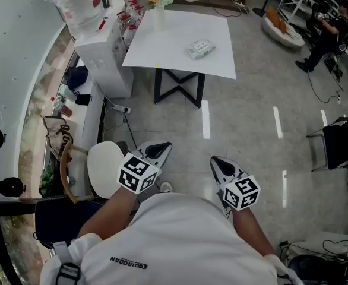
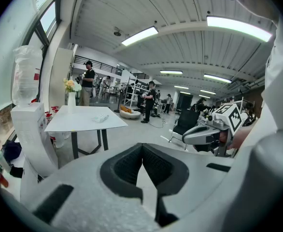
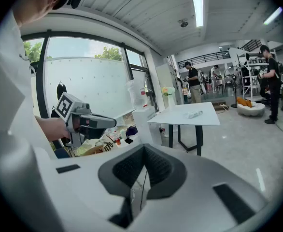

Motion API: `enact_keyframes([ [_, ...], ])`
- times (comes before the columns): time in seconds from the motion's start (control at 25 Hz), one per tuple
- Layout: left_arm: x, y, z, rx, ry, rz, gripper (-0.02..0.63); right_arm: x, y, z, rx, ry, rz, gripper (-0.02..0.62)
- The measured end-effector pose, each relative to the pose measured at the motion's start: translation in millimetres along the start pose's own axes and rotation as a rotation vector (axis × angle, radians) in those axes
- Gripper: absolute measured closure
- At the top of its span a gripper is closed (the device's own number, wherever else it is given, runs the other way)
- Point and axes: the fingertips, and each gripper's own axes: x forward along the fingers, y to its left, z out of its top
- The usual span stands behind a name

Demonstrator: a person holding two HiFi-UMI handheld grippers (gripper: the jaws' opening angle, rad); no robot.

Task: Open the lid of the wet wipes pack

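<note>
The wet wipes pack lies with its lid down on a white table across the room, beside a vase of flowers. It shows small in the left gripper view and in the right gripper view. Both grippers are held close to the person's body, far from the table. My left gripper is shut with nothing in it, its jaws meeting. My right gripper is level with it, and its jaws also meet with nothing between them.
A white cabinet with bottles stands left of the table. A round white stool is near my left gripper, and clutter lines the window wall. A black chair stands at the right. A person sits far back.
</note>
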Motion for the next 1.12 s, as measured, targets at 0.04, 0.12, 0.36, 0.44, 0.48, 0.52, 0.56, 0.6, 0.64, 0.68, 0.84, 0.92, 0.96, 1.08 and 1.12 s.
enact_keyframes([
  [0.04,0,2,1,0.004,0.001,-0.003,0.603,2,0,2,0.000,-0.001,-0.002,0.591],
  [0.12,0,6,2,0.011,0.001,-0.007,0.603,7,1,5,-0.001,-0.002,-0.004,0.591],
  [0.36,-1,22,2,0.016,0.003,-0.025,0.603,24,7,9,-0.009,0.001,-0.007,0.591],
  [0.44,-1,27,1,0.018,0.006,-0.031,0.603,29,7,13,0.002,-0.016,-0.017,0.591],
  [0.48,-2,30,0,0.018,0.007,-0.034,0.603,31,8,14,0.010,-0.024,-0.022,0.591],
  [0.52,-2,33,-2,0.018,0.010,-0.036,0.603,34,8,14,0.020,-0.027,-0.026,0.589],
  [0.56,-2,36,-5,0.016,0.013,-0.038,0.603,38,8,14,0.030,-0.029,-0.030,0.589],
  [0.6,-3,39,-8,0.012,0.016,-0.039,0.603,40,9,13,0.037,-0.030,-0.031,0.589],
  [0.64,-3,42,-10,0.005,0.019,-0.040,0.603,43,11,13,0.040,-0.028,-0.030,0.589],
  [0.68,-3,44,-12,-0.001,0.020,-0.040,0.603,46,11,12,0.038,-0.023,-0.029,0.589],
  [0.84,2,54,-12,-0.024,0.021,-0.040,0.603,57,8,15,0.022,0.007,-0.026,0.589],
  [0.92,7,59,-12,-0.030,0.024,-0.042,0.603,64,2,17,0.034,0.011,-0.026,0.589],
  [0.96,11,63,-12,-0.032,0.027,-0.041,0.603,68,-1,18,0.039,0.012,-0.026,0.589],
  [1.08,22,73,-11,-0.044,0.032,-0.037,0.603,82,-13,22,0.045,0.020,-0.023,0.589],
  [1.12,26,77,-10,-0.047,0.033,-0.035,0.603,87,-19,23,0.042,0.023,-0.021,0.589],
])
